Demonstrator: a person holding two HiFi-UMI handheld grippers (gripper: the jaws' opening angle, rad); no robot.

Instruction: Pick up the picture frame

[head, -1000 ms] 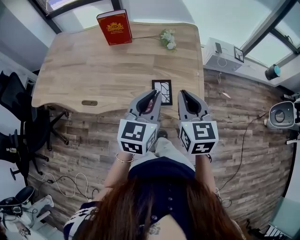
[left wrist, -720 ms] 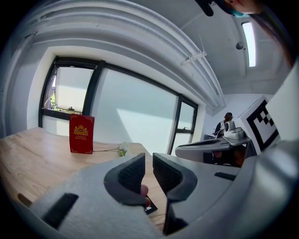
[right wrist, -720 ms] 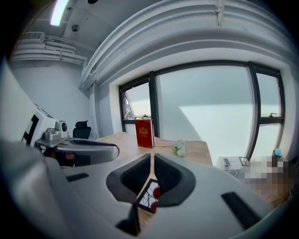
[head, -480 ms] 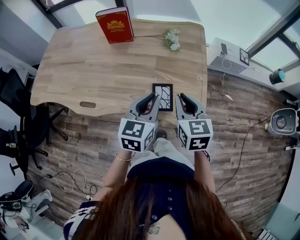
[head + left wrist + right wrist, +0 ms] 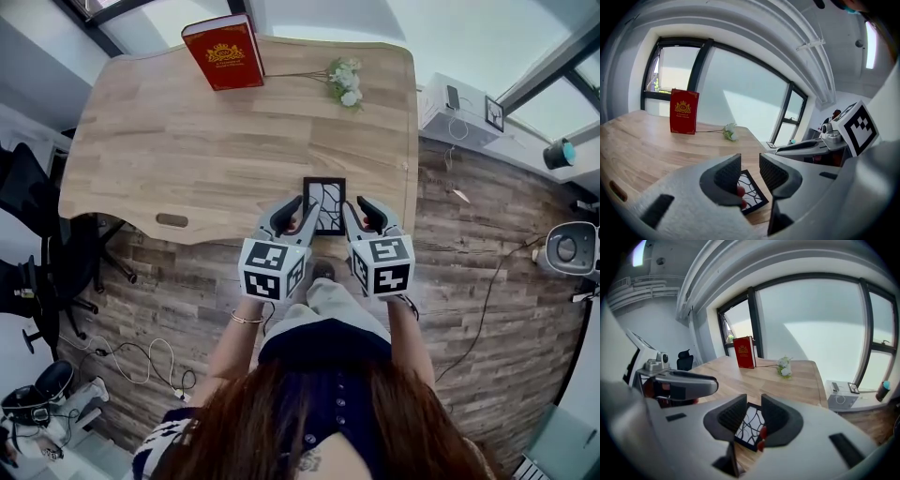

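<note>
Head view: the picture frame (image 5: 324,204) lies flat on the wooden table (image 5: 216,141), close to its near edge and well apart from the red book (image 5: 223,52) and the flowers (image 5: 345,80) at the far side. The left gripper (image 5: 295,214) and right gripper (image 5: 364,211) flank its lower end, one on each side. Contact cannot be confirmed.

Left gripper view: the left gripper (image 5: 750,171) has its jaws apart by a narrow gap with nothing between them. The frame (image 5: 752,194) shows beyond and below them.

Right gripper view: the right gripper (image 5: 752,411) is likewise slightly parted and empty. The frame (image 5: 746,430) shows through the gap.

Assessment: the frame appears small, light and rigid, with a thin black border round a patterned pane – possibly glass, so fragile. Lying flat, it offers little edge and may slide on the smooth wood. The border's opposite long sides look the soundest hold – not the pane.
</note>
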